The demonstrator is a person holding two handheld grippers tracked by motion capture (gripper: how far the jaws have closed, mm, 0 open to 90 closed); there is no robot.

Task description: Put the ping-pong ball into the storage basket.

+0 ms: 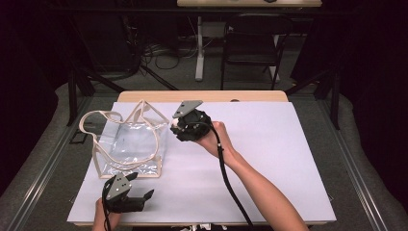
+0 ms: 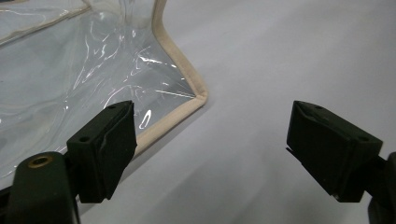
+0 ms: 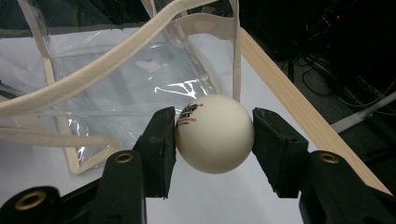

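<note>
A clear plastic bag (image 1: 127,144) with cream trim and long cream straps lies on the left part of the white sheet; its near corner (image 2: 198,95) shows in the left gripper view. My right gripper (image 3: 214,135) is shut on a white table-tennis ball (image 3: 215,133) with red and black print, held just in front of the bag's open side (image 3: 140,74). In the high view that gripper (image 1: 185,127) hovers at the bag's right edge. My left gripper (image 1: 144,198) rests near the front left of the table, open and empty (image 2: 210,140), just below the bag's corner.
The white sheet (image 1: 269,159) covers a wooden table (image 1: 202,95) whose far edge runs close behind the bag. A dark folding chair (image 1: 252,41) and cables on the floor lie beyond the table. The right gripper's cable (image 1: 231,183) trails along the forearm.
</note>
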